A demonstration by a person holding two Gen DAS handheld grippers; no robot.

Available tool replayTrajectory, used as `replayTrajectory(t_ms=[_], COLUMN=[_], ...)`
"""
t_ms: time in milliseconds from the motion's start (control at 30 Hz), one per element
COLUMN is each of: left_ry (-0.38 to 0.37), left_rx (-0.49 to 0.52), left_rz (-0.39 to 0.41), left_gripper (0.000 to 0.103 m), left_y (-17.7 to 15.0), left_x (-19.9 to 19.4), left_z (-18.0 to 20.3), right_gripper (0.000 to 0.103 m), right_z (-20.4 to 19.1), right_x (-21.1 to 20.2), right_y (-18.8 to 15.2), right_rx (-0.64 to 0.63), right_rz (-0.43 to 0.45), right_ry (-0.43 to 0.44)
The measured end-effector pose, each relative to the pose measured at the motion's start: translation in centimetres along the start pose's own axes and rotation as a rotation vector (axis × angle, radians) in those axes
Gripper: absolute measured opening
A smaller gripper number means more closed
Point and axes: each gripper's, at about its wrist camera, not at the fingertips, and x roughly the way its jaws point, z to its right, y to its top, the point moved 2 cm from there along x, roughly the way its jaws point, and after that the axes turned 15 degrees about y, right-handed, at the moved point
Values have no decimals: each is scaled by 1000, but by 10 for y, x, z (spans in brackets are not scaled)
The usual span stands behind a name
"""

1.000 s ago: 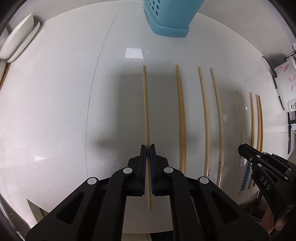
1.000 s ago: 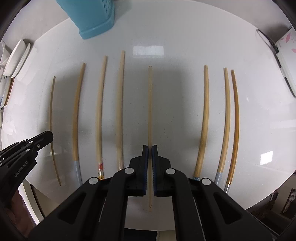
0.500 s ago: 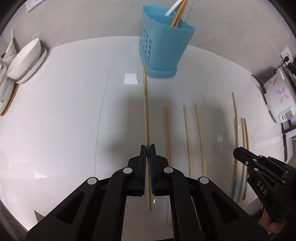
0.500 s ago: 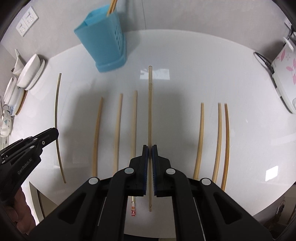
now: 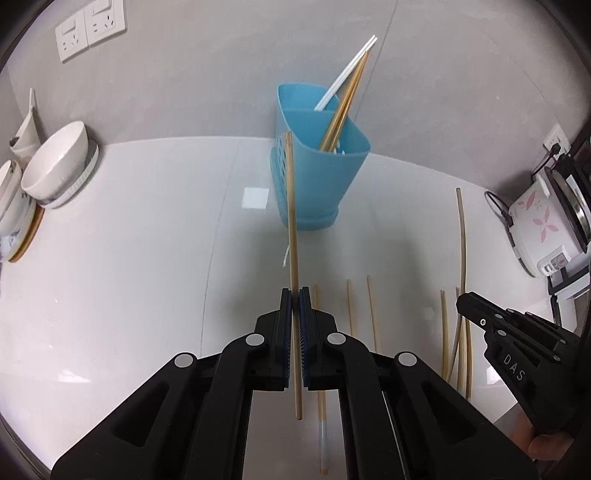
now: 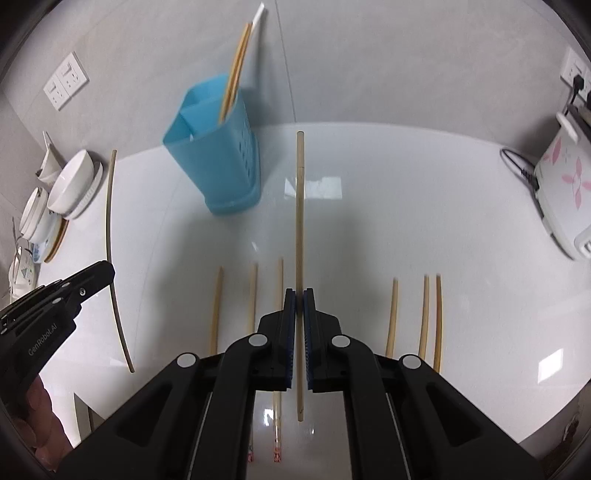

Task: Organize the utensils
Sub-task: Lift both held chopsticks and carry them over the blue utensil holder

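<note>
My left gripper (image 5: 294, 291) is shut on a wooden chopstick (image 5: 292, 229) and holds it above the white counter, its tip in front of the blue utensil holder (image 5: 317, 173). My right gripper (image 6: 299, 293) is shut on another chopstick (image 6: 299, 221), raised and pointing to the right of the holder (image 6: 218, 162). The holder contains wooden and white chopsticks (image 5: 343, 99). Several chopsticks (image 6: 393, 314) lie in a row on the counter beneath both grippers. Each gripper shows in the other's view, the right (image 5: 461, 301) and the left (image 6: 109, 271).
White bowls (image 5: 55, 166) stack at the counter's left end. A rice cooker with pink flowers (image 5: 543, 229) stands at the right. Wall sockets (image 5: 88, 29) are on the grey wall behind. The counter's front edge (image 6: 546, 428) is close below.
Both grippers have lifted their chopsticks off the counter and tilted up. The blue holder and the wall have come into full view, and the row of chopsticks has dropped lower.
</note>
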Motion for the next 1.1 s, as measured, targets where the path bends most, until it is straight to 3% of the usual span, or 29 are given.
replayTrajectory(t_ms=[567, 1100], left_ry=[-20, -74], left_rx=[-30, -40], left_rz=[122, 211], left_gripper=[3, 3], left_y=[62, 112], left_x=[-22, -17], left_z=[-9, 2], right_gripper=[3, 3], right_z=[-11, -10], right_x=[-23, -14], right_y=[62, 114], right_rx=[-40, -57], right_rz=[137, 202], right_ry=[0, 32])
